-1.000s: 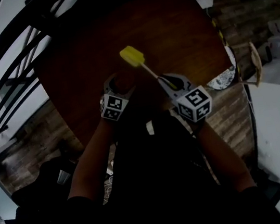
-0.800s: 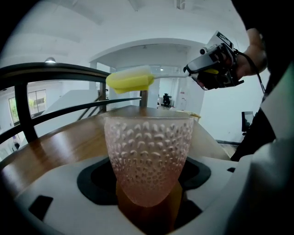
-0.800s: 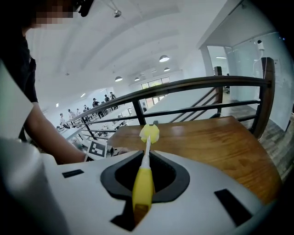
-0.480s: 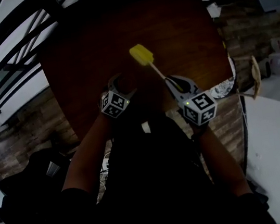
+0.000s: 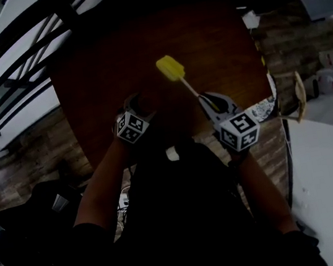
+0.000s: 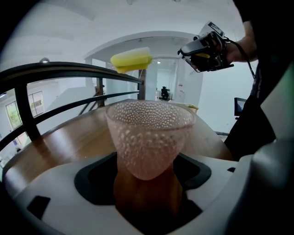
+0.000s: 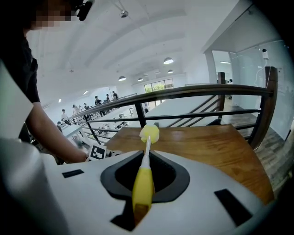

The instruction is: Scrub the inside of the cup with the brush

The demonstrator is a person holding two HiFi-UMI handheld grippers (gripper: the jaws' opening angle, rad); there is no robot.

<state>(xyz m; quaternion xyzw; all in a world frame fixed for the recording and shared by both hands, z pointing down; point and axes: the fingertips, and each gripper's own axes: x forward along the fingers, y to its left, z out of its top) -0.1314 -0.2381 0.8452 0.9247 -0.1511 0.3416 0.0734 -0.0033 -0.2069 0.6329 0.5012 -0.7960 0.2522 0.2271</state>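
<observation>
Scrubbing stance with the brush not yet entered. My left gripper [image 6: 147, 176] is closed on the narrow lower part of the cup [image 6: 149, 133], a pink-tinted, dimpled glass that flares to a wide rim pointing away from the jaws. No view lets me tell whether its base rests on the wooden table [image 5: 214, 40] or hangs just above it. My right gripper [image 7: 144, 176] is clamped on the yellow handle of the brush [image 7: 143, 183], whose thin pale stem runs forward to a yellow sponge head. In the left gripper view that head sits above the rim and off to one side, clear of the glass. In the head view the two grippers are held close side by side over the near edge of the table, with the brush angled out beyond them. My judgement of the hazards: the hold is low on a tapered, smooth wall, so sideways scrubbing pressure near the rim could lever the cup round or squeeze it out of the jaws; a misaligned entry could catch the rim; and the slim stem may bend, or the handle twist in my grip, under load.
</observation>
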